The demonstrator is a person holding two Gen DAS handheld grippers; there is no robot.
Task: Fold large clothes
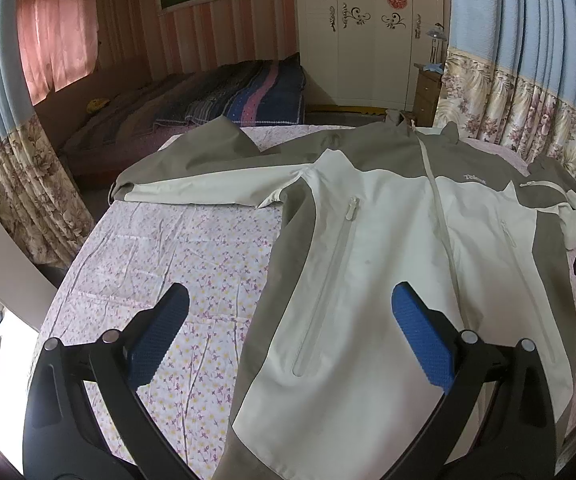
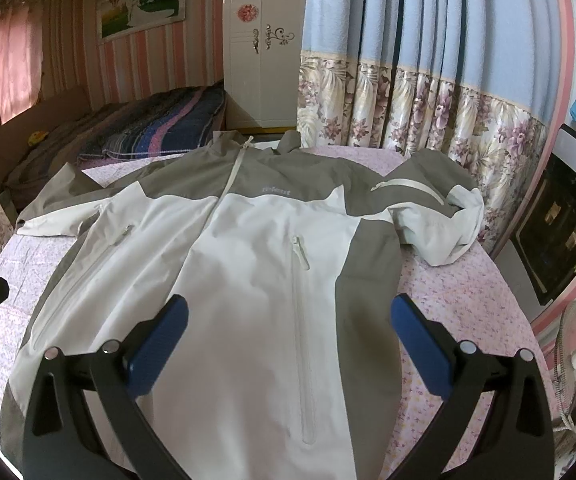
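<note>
On the bed (image 1: 160,248), the jacket (image 1: 387,248) lies flat; both jaws gape empty, so pinch each sleeve cuff first.

**Two black grippers with blue pads**

The left gripper (image 1: 289,322) has two curved black plastic arms, each ending in a long blue pad (image 1: 421,338) with a fine dotted texture. Round silver pins (image 1: 468,336) sit on the black arms just behind the pads, two on each side, and each arm has a slot-shaped recess lower down. The right gripper (image 2: 288,330) is built the same: black curved arms, darker blue pads (image 2: 419,346), and paired silver pins (image 2: 466,346) behind them.
</note>
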